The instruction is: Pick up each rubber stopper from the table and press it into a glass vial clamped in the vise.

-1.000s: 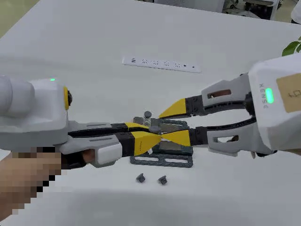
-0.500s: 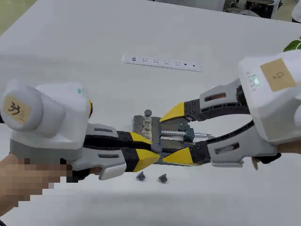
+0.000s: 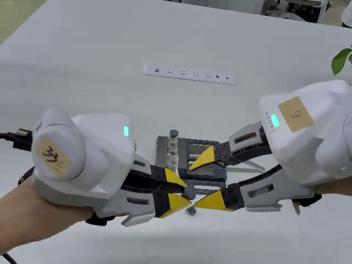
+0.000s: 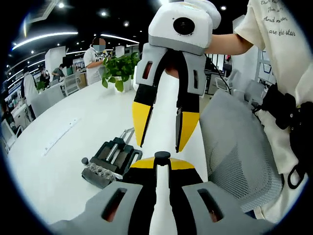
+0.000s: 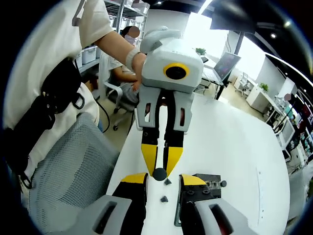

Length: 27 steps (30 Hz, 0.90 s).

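Both grippers had drawn back from the vise (image 3: 201,147), whose glass vials (image 3: 172,152) lay at 11 o'clock of the rubber stopper (image 3: 190,192) pinched by the left gripper (image 3: 186,193), the right gripper (image 3: 194,186) spread, facing it from 3 o'clock.

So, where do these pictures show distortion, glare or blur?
Head view: even light, sharp, with soft shadows on the table. Left gripper view: the fisheye curves the table edge, but the rubber stopper is sharp. Right gripper view: the far bright area is washed out.

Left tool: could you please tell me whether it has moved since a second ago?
Yes. The left tool, shut on a rubber stopper, has pulled back off the vise toward the person, past its near edge.
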### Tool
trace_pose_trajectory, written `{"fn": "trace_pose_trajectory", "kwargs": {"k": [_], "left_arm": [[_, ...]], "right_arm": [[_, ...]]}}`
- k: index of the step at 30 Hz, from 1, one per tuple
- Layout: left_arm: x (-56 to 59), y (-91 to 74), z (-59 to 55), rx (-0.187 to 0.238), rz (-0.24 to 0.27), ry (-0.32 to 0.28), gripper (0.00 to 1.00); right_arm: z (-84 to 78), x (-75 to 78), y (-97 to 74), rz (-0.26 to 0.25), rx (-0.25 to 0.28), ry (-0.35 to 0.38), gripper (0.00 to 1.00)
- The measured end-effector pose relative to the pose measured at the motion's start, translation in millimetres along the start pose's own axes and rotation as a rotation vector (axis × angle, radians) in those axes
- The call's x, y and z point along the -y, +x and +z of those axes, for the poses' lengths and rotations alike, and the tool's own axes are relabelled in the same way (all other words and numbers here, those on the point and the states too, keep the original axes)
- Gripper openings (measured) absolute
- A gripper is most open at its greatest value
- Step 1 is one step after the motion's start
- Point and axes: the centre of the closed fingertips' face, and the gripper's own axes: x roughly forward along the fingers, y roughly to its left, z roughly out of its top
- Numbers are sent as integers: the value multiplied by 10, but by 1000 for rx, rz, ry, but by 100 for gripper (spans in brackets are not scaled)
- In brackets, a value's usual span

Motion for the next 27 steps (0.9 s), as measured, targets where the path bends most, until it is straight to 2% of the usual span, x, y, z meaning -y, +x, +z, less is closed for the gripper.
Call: {"fn": "trace_pose_trajectory", "kwargs": {"k": [4, 27], "left_arm": [[14, 6, -10, -13, -3, 20, 4], [41, 19, -28, -26, -1, 27, 4]], "right_arm": [[-11, -30, 35, 14, -1, 18, 14], [-53, -86, 82, 42, -16, 24, 7]]}}
